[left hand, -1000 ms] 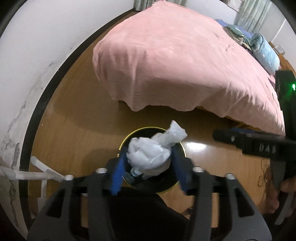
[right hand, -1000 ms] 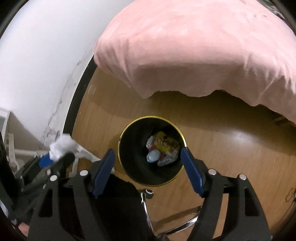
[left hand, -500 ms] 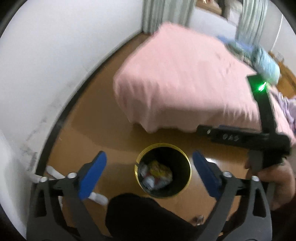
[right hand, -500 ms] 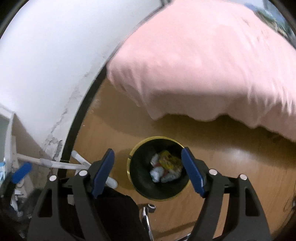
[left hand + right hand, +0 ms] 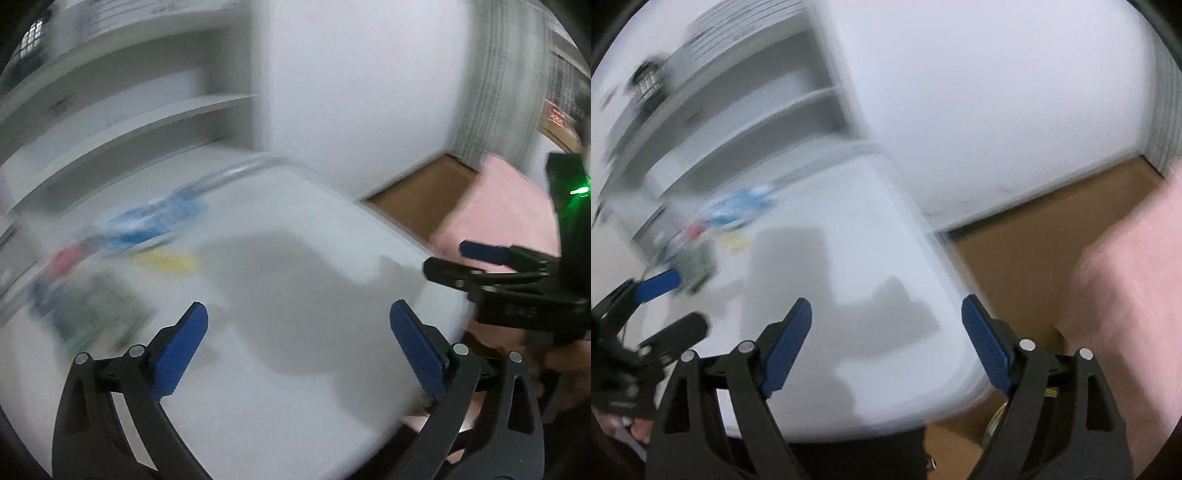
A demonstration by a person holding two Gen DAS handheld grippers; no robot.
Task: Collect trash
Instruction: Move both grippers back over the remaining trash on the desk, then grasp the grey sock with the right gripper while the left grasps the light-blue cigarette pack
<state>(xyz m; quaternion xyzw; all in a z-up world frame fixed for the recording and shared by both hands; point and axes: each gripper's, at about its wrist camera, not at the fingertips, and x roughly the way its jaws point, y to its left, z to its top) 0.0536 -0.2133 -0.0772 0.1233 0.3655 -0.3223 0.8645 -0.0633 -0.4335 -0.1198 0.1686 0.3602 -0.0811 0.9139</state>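
Observation:
Both views are motion-blurred. My left gripper is open and empty above a white table. My right gripper is open and empty over the same table, near its right edge. On the table's far left lie blurred items: a blue and white one, a yellow one, a red one and a greenish one. They also show in the right wrist view, blue and yellow. A sliver of the bin's gold rim shows below the table edge.
White shelves stand behind the table against a white wall. Wooden floor and the pink bed cover lie to the right. The right gripper shows at the right of the left wrist view.
Both grippers swung up from the bin on the floor to the white table. The left gripper dropped the white crumpled trash into the bin about a second ago and stays open.

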